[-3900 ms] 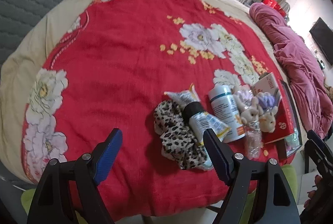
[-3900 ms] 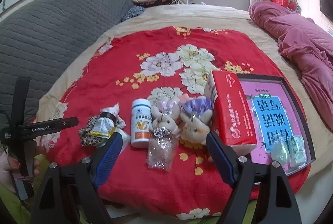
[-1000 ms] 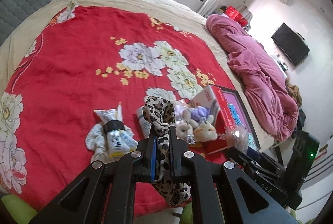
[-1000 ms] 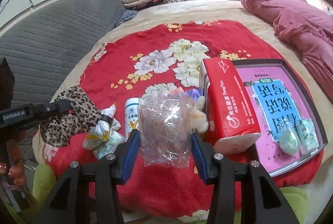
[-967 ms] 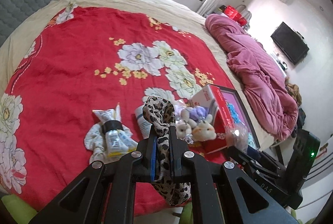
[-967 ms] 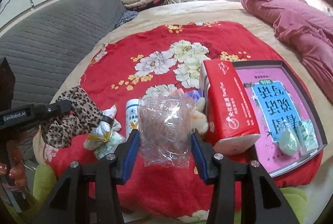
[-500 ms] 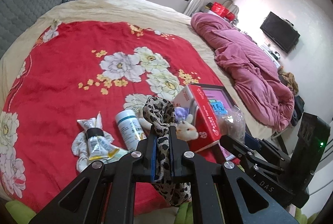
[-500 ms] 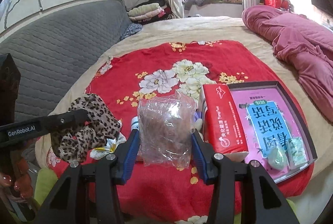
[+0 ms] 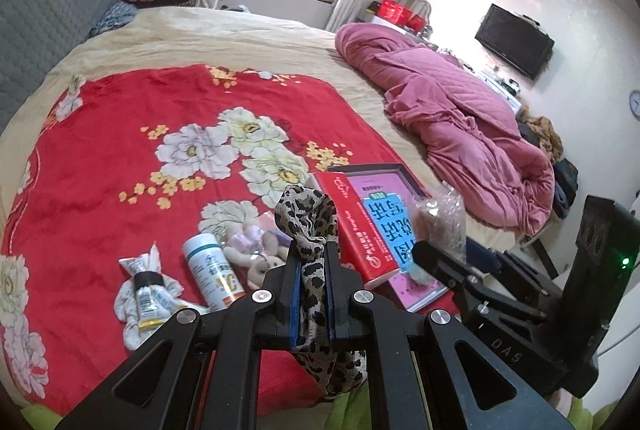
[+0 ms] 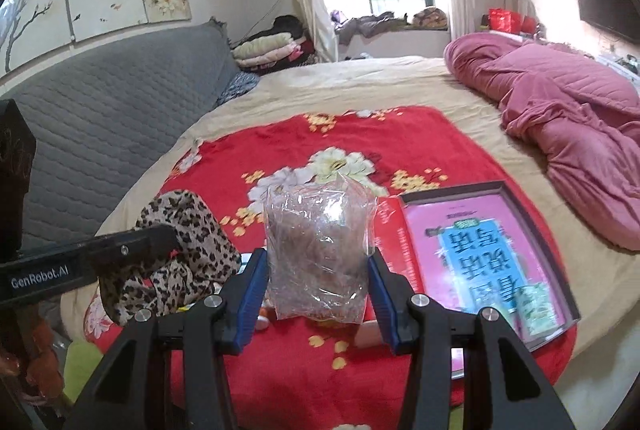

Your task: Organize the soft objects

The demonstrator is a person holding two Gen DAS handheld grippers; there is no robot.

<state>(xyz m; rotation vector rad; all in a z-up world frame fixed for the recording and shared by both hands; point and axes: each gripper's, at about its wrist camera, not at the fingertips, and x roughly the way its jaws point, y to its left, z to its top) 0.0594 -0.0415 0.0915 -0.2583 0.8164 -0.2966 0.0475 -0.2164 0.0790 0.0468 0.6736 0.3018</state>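
My left gripper [image 9: 312,270] is shut on a leopard-print cloth [image 9: 306,214], which sticks up between the fingers and hangs below them; the same cloth [image 10: 176,246] shows at the left of the right wrist view. My right gripper [image 10: 318,270] is shut on a clear plastic bag [image 10: 318,250] of brownish stuff, held above the red floral blanket [image 10: 280,158]. That bag [image 9: 440,214] also appears at the right in the left wrist view. On the blanket lie two small plush toys [image 9: 256,254], a white bottle [image 9: 212,270] and a tube on a white cloth [image 9: 146,294].
A red tissue pack [image 9: 356,230] leans on a dark-framed tray with a pink and blue book [image 10: 480,250] near the bed's front right. A pink quilt [image 10: 568,118] lies bunched at the right. The grey padded headboard [image 10: 100,134] runs along the left.
Both grippers have risen with their loads, and the bed items now sit lower in both views. The left gripper has also swung rightward toward the tray.
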